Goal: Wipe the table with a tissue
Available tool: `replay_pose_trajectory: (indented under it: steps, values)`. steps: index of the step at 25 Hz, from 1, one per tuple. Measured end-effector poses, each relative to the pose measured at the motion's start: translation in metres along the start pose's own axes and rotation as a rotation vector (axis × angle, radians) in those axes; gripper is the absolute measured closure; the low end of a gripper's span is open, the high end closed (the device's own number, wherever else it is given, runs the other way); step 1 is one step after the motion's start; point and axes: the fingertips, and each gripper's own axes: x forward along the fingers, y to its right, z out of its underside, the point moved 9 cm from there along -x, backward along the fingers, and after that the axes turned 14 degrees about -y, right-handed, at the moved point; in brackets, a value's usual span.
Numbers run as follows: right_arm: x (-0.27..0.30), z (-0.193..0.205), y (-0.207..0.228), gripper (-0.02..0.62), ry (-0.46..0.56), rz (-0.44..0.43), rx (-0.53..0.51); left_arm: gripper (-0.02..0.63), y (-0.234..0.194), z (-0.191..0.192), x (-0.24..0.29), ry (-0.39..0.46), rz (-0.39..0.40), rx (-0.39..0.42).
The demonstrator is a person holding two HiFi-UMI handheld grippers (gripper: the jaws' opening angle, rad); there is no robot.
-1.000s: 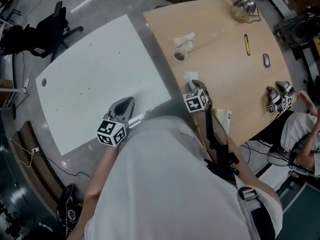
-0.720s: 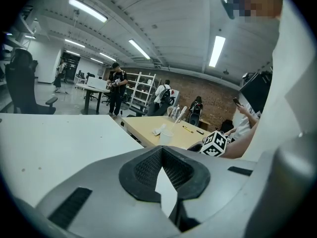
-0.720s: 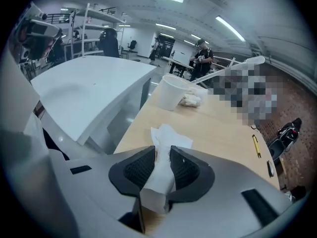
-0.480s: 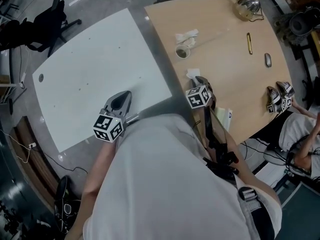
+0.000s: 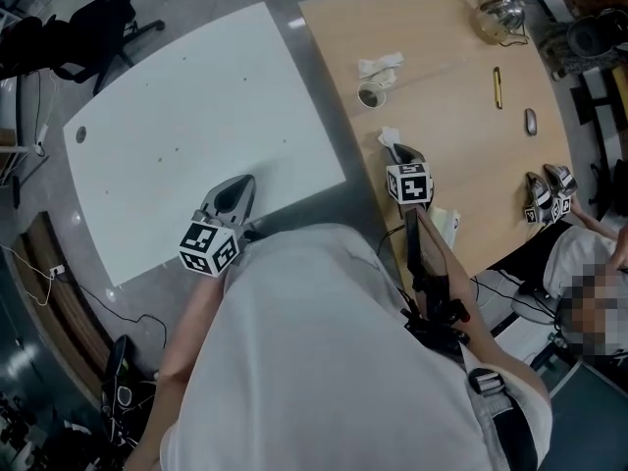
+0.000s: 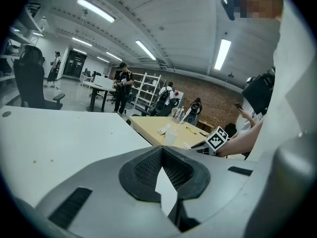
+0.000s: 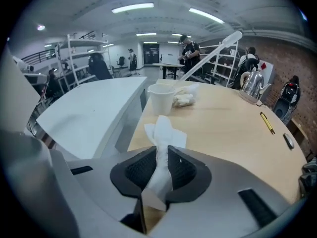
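Note:
My right gripper [image 5: 404, 152] is shut on a white tissue [image 5: 390, 137] and hovers low over the near left part of the wooden table [image 5: 461, 145]. In the right gripper view the tissue [image 7: 163, 133] is pinched between the pads and fans out past the right gripper's [image 7: 159, 158] tips, above the light wood. My left gripper [image 5: 236, 194] hangs over the near edge of the white table [image 5: 186, 116]. Its jaws meet at the tips with nothing in them, as the left gripper view shows around the left gripper's [image 6: 161, 155] tips.
On the wooden table stand a paper cup [image 5: 371, 94] with a crumpled tissue [image 5: 381, 66] behind it, a kettle [image 5: 498, 13], a yellow pen [image 5: 497, 86] and a small dark object [image 5: 531, 121]. Another person's grippers [image 5: 545, 196] rest at its right edge. A narrow gap separates the two tables.
My right gripper, still holding the tissue, has shifted a little to the right over the wooden table. The left gripper has hardly moved by the white table's edge.

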Motion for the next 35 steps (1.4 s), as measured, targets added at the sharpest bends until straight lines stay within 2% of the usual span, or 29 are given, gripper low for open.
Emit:
replay_pose_trajectory:
  steps: [4,8,12,15,21,26,29,35]
  values:
    - [-0.017,-0.012,-0.024,0.520,0.073,-0.065,-0.023,0.601,-0.006,-0.004,-0.006,-0.004,0.006,0.025]
    - [-0.028,-0.027,-0.059,0.520,0.134,-0.169,-0.121,0.600,-0.010,-0.001,-0.012,-0.011,0.008,0.028]
    - [-0.032,-0.043,-0.092,0.520,0.160,-0.282,-0.205,0.600,-0.012,0.001,-0.022,-0.018,0.012,0.025]
    - [-0.026,-0.060,-0.114,0.520,0.163,-0.325,-0.258,0.601,-0.018,0.003,-0.034,-0.008,-0.008,0.016]
    - [-0.016,-0.079,-0.143,0.520,0.134,-0.368,-0.328,0.601,-0.021,0.023,-0.058,-0.012,-0.053,-0.043]
    - [-0.005,-0.089,-0.149,0.520,0.120,-0.394,-0.299,0.601,-0.017,0.037,-0.070,-0.002,-0.090,-0.082]
    - [0.004,-0.097,-0.152,0.520,0.104,-0.391,-0.274,0.601,-0.017,0.044,-0.079,0.009,-0.109,-0.105]
    - [0.028,-0.111,-0.163,0.520,0.071,-0.356,-0.305,0.601,-0.020,0.065,-0.098,0.011,-0.154,-0.155]
